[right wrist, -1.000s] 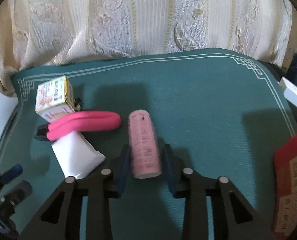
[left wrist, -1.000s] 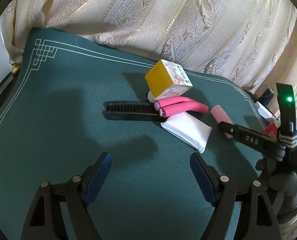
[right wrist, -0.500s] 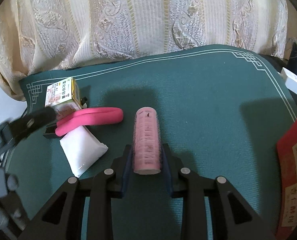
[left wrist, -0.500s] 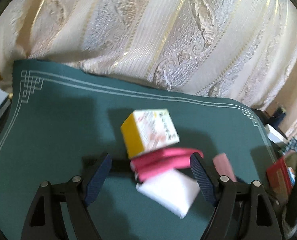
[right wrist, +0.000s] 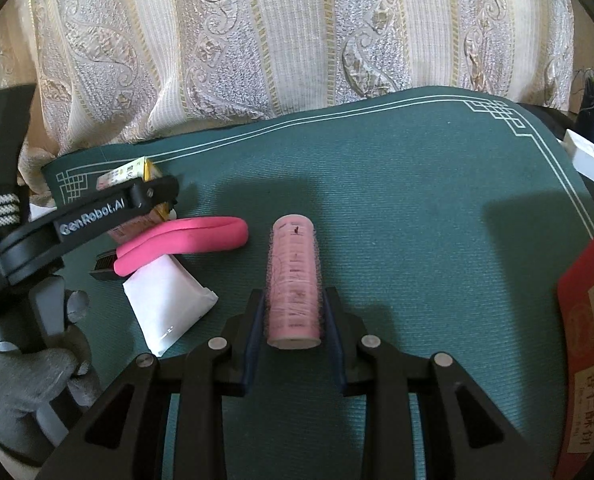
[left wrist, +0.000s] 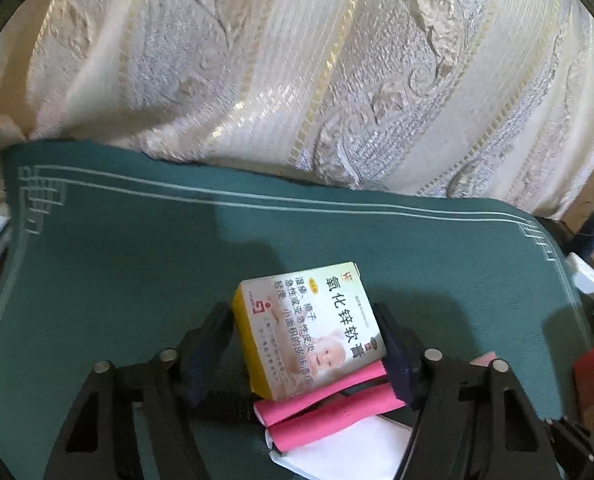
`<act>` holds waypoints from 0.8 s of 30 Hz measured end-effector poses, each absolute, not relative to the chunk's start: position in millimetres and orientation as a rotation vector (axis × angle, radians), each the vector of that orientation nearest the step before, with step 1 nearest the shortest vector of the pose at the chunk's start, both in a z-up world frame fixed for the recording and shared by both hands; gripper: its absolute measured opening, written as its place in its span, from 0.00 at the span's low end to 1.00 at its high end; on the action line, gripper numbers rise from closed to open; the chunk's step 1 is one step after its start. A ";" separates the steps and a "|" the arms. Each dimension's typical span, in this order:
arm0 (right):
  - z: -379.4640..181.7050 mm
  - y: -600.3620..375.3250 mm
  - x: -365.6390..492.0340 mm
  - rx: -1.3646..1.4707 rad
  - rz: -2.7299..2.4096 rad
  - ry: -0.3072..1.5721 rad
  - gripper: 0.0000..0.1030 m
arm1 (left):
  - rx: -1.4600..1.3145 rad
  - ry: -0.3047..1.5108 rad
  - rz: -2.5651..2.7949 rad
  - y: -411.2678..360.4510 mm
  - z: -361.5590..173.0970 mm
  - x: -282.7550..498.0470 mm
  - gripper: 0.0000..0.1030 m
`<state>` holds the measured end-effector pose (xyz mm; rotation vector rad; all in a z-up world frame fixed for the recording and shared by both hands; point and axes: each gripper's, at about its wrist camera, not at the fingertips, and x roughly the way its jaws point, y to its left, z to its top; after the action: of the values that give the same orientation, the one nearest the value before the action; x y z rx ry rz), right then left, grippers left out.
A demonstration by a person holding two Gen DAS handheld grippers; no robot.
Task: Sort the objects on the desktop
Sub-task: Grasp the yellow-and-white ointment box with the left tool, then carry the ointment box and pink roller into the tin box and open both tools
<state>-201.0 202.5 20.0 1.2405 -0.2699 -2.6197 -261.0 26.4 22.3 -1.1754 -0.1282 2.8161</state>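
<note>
The left gripper (left wrist: 305, 344) has its fingers apart and closing around a yellow-and-white box (left wrist: 311, 328), which sits between them atop a folded pink foam stick (left wrist: 329, 404) on the green mat (left wrist: 117, 260); whether the pads touch the box cannot be told; the right gripper (right wrist: 293, 320) is clamped on a pink roller (right wrist: 295, 280) lying on the mat, beside a white packet (right wrist: 165, 304).

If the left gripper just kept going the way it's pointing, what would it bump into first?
Most likely the yellow box: it already sits between the closing jaws of the left gripper. Past it is only green mat, then the curtain.
</note>
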 end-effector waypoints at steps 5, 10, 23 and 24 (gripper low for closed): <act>21.7 203.7 -201.2 1.238 -2.619 -0.275 0.31 | -1.110 -0.142 2.801 21.1 33.5 -246.5 0.69; 23.7 208.9 -200.9 1.223 -2.612 -0.324 0.30 | -1.063 -0.170 2.781 15.9 49.4 -221.6 0.69; 42.6 210.0 -153.6 1.191 -2.591 -0.318 0.30 | -1.000 -0.182 2.716 17.5 73.3 -150.2 0.69; 46.7 213.4 -148.0 1.176 -2.597 -0.331 0.30 | -0.996 -0.181 2.710 19.1 74.6 -146.1 0.69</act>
<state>-148.0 213.4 46.7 1.1760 -0.3312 -2.5969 -146.1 19.1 74.6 -0.9958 -0.1815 2.7096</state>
